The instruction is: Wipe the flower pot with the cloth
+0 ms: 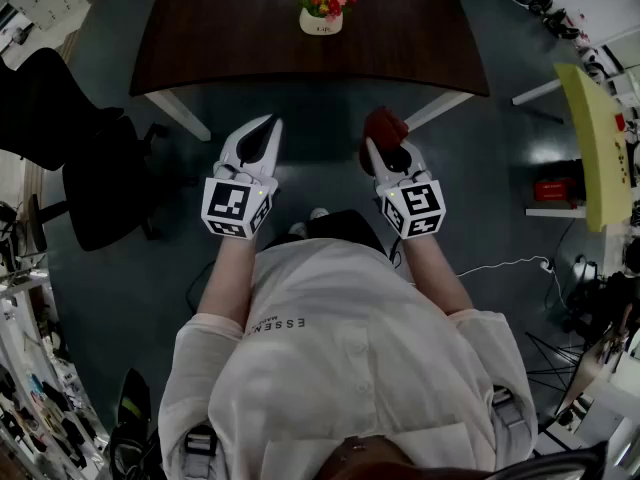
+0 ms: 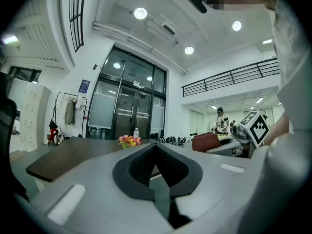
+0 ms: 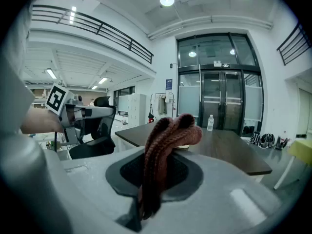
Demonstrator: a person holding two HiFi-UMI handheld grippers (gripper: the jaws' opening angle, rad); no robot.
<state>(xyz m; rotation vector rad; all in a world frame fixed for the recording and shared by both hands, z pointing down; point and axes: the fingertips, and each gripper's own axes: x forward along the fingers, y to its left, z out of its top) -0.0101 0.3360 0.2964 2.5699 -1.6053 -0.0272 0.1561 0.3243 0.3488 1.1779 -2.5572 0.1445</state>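
Dark table (image 1: pixel 200 48) with flower pot (image 1: pixel 321 23); red cloth (image 1: pixel 384 126) in right gripper (image 1: pixel 388 153)

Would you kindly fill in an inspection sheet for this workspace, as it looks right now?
Surface: dark wooden table, bare around the pot.
Job's things: white flower pot with flowers stands upright mid-table; reddish cloth is clamped in the right gripper.
Clutter: a bottle shows beyond the table's near part; whether it stands on the table cannot be told.
Grippers: left gripper shut and empty; right gripper shut on the cloth; both are short of the table.
Cables: white cable lies on the floor at the right.
Surroundings: black office chair left of the table; yellow panel at the right.
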